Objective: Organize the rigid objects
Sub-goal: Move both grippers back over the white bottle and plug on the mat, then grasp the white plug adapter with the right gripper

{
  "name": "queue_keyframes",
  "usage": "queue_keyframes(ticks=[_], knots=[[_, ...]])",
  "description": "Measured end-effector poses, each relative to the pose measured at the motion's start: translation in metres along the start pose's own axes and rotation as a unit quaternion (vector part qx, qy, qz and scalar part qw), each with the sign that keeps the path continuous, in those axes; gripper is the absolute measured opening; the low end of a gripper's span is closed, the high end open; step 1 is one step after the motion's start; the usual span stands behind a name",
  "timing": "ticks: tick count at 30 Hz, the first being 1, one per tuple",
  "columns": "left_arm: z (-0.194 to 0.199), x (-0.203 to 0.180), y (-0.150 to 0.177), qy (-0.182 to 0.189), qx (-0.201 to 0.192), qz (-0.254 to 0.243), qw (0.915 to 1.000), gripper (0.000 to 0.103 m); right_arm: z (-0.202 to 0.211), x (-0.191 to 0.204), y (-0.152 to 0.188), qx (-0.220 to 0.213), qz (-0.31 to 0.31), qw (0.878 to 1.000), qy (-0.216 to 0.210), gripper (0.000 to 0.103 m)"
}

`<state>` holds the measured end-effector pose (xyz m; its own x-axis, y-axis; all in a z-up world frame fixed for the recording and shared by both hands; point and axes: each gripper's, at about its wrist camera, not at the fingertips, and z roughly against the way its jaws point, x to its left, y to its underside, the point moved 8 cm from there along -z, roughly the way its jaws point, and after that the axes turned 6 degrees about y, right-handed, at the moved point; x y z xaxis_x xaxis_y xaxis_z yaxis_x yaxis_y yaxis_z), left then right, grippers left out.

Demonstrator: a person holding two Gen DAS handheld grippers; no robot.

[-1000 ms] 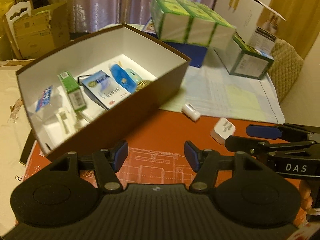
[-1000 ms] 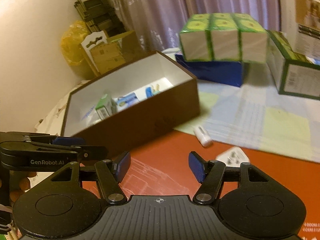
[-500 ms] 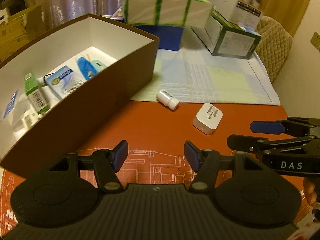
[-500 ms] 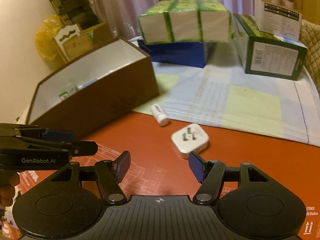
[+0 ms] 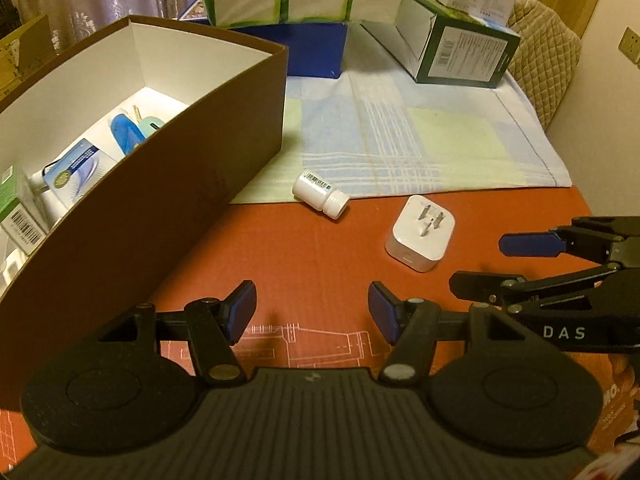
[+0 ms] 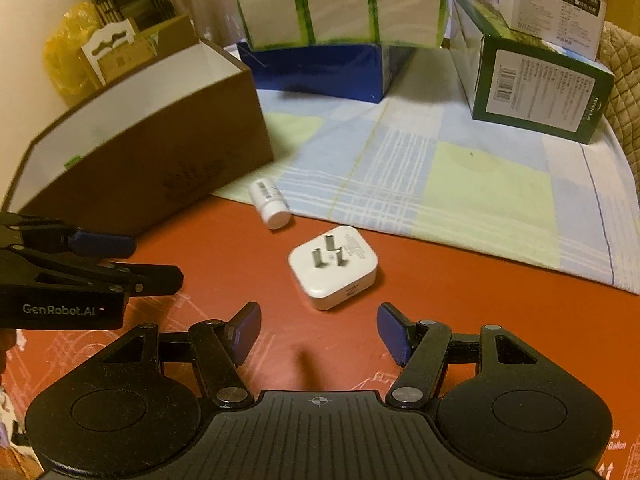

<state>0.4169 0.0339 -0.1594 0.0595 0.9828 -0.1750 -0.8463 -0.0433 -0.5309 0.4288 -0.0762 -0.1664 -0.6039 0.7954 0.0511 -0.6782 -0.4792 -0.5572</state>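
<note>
Ahead of both sets of jaws, on the red surface [image 5: 304, 256], two loose items remain outside the brown box [image 5: 168, 184]: a white charger plug [image 6: 333, 266] lying prongs up, and a small white pill bottle [image 6: 269, 202] on its side at the edge of the checked cloth [image 6: 440, 176].

Step in hand, by my judgement: the approach to a pick, nothing gripped yet. The box already holds several packets, so the collection looks partly done.

Your right gripper [image 6: 319, 330] has its jaws about half open and empty. The plug sits just beyond them and roughly centred, well placed for a straight advance. Your left gripper [image 5: 311, 307] is likewise about half open and empty, with the bottle farther ahead and the plug ahead and to its right.

Next move: carry the right jaws forward and down so the pads straddle the plug's flat sides, then close. The plug body looks nearly as wide as the present gap, so a wider opening may be needed first. Mind the prongs.

Pose: both grippers pitch steeply down toward the surface, side by side, each one's fingers visible at the edge of the other's view.
</note>
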Motion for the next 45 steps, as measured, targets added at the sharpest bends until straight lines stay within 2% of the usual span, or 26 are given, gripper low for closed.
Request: queue_keyframes(ticks=[14,27,29,33,45], knots=[[-0.034,0.010,-0.011,0.001,0.024,-0.008,0.9997,0.058,-0.048,-0.006,-0.012,0.002,0.061,0.998,0.009,0.062],[-0.054,0.009,-0.021,0.003,0.023,-0.036,0.9991,0.058,-0.072,0.002,-0.019,-0.010,0.126,0.992,0.019,0.062],[-0.057,0.008,-0.022,0.005,0.023,-0.041,0.9989,0.058,-0.072,0.002,-0.018,-0.016,0.133,0.991,0.015,0.058],[-0.064,0.004,-0.025,0.012,0.021,-0.056,0.9981,0.058,-0.070,-0.004,-0.017,-0.021,0.123,0.992,0.023,0.057],[-0.086,-0.008,-0.048,0.000,-0.008,-0.149,0.9889,0.058,-0.059,-0.059,-0.016,-0.016,0.013,0.996,0.088,0.057]])
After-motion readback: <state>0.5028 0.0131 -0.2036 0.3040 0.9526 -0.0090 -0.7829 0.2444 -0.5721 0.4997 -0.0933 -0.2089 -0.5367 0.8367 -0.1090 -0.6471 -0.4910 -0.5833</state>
